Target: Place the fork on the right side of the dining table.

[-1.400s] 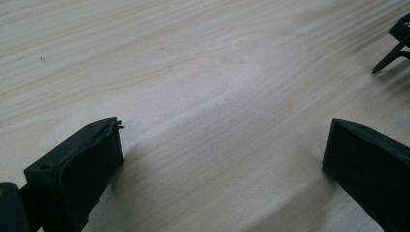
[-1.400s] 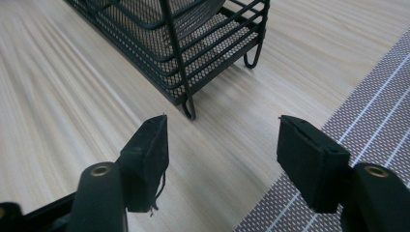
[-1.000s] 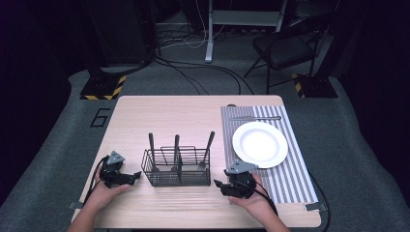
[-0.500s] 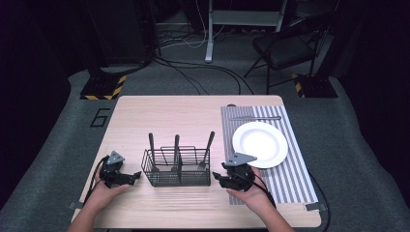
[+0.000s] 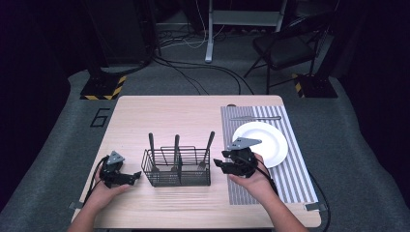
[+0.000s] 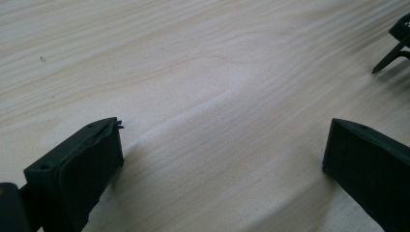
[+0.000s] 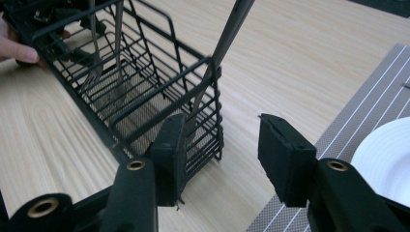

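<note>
A black wire caddy [image 5: 176,168] stands mid-table and holds three upright utensils; the rightmost handle [image 5: 208,143] leans at its right end. My right gripper [image 5: 220,165] hovers open just right of that end, jaws pointing at it. In the right gripper view [image 7: 220,133] the caddy [image 7: 145,92] is ahead left, and the leaning handle [image 7: 227,34] rises past the left jaw. Fork tines [image 7: 94,72] show inside. My left gripper [image 5: 131,178] rests open left of the caddy. In the left gripper view [image 6: 225,140] bare wood lies between its wide jaws.
A white plate [image 5: 263,142] sits on a striped placemat [image 5: 295,179] at the right. One more utensil [image 5: 255,118] lies across the mat's far end. The plate rim [image 7: 387,159] is near the right jaw. A chair and cables are on the floor beyond.
My right gripper has moved forward from the table's front edge to the caddy's right end, beside the plate. The left gripper has stayed put.
</note>
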